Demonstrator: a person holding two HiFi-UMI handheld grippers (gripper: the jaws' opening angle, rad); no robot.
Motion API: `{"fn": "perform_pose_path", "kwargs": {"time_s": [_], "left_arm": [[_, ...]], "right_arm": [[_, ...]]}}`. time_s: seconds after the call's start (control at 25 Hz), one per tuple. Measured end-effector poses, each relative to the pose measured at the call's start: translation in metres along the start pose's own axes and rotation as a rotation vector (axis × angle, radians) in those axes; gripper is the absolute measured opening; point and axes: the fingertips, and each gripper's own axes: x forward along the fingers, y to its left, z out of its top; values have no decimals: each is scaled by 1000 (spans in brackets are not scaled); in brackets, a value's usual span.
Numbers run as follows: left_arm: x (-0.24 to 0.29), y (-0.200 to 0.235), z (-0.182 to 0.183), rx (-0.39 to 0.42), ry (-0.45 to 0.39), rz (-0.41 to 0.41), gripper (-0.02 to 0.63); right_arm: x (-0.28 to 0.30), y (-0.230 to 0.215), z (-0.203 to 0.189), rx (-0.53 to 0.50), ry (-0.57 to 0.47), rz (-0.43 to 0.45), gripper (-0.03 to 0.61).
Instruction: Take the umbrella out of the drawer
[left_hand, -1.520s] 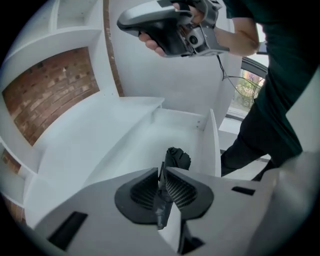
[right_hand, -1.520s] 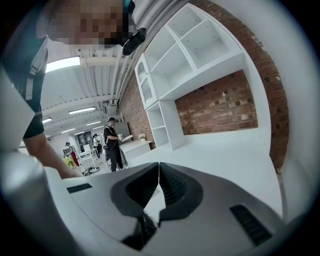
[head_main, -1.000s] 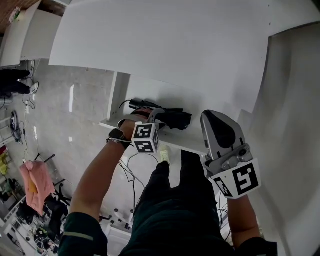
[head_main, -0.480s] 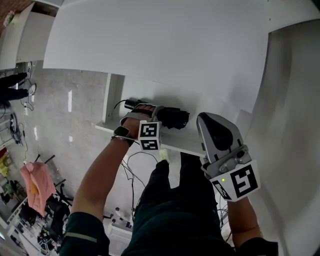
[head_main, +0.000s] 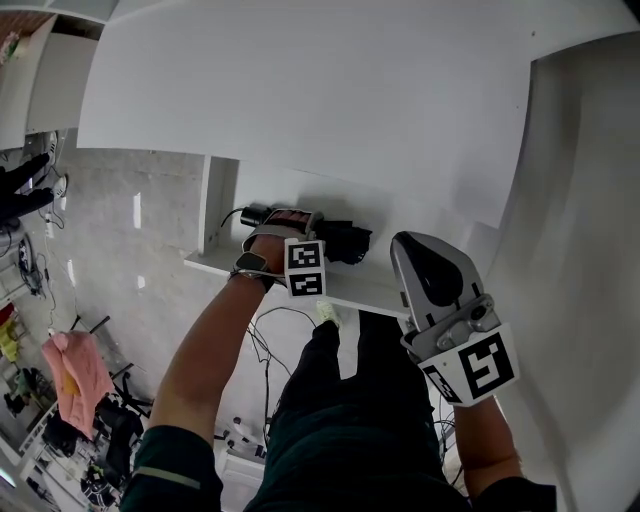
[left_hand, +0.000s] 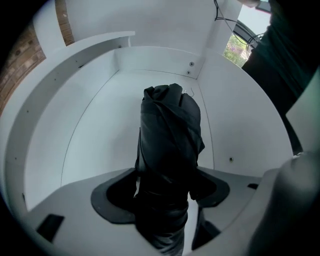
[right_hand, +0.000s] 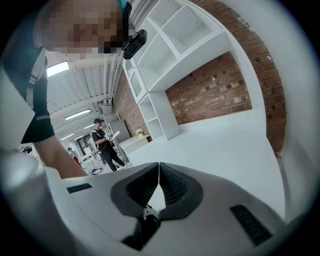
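A black folded umbrella (head_main: 348, 240) lies in the open white drawer (head_main: 215, 262) under the white cabinet top. My left gripper (head_main: 300, 224) points steeply down into the drawer over the umbrella's left part. In the left gripper view the umbrella (left_hand: 170, 130) runs lengthwise between the jaws of the left gripper (left_hand: 167, 197), which are opening; slim gaps show beside the dark pads (left_hand: 112, 197). The drawer floor (left_hand: 100, 130) is bare around it. My right gripper (head_main: 425, 255) hangs at the drawer's right end, and in its own view this right gripper (right_hand: 158, 167) is shut with nothing in it.
The white cabinet top (head_main: 300, 90) overhangs the drawer. Below the drawer front are the person's dark trouser legs (head_main: 345, 400) and cables on the grey floor. A pink cloth (head_main: 68, 362) lies far left. Far off, the right gripper view shows white shelves, a brick wall and a standing person (right_hand: 102, 142).
My left hand has sunk lower into the drawer, down over the umbrella. The right gripper has stayed about where it was.
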Motion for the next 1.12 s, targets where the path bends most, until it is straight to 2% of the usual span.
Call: {"fn": "perform_pose_path", "kwargs": {"time_s": [0.12,0.24,0.36,0.56,0.88,1.12], "left_arm": [[0,1,2,10,5,7,311],[-1,1,1,42,6,10,256],[-2,1,1,23,-6,-1,230],[-19,-4,3,-76,-64,-7,229],[-86,7,18,-189,-195,83,229],[-149,19,36,-361,-391,160,229]], "right_arm": [[0,0,2,6,-10,1,5],[2,1,1,-3,-8,7,5],[-1,1,0,-9,-7,6,5],[-10,3,-8,4,12,-25,5],[-26,10,4,46,-33,-79,5],[-42,24,24,50,-83,-96,5]]}}
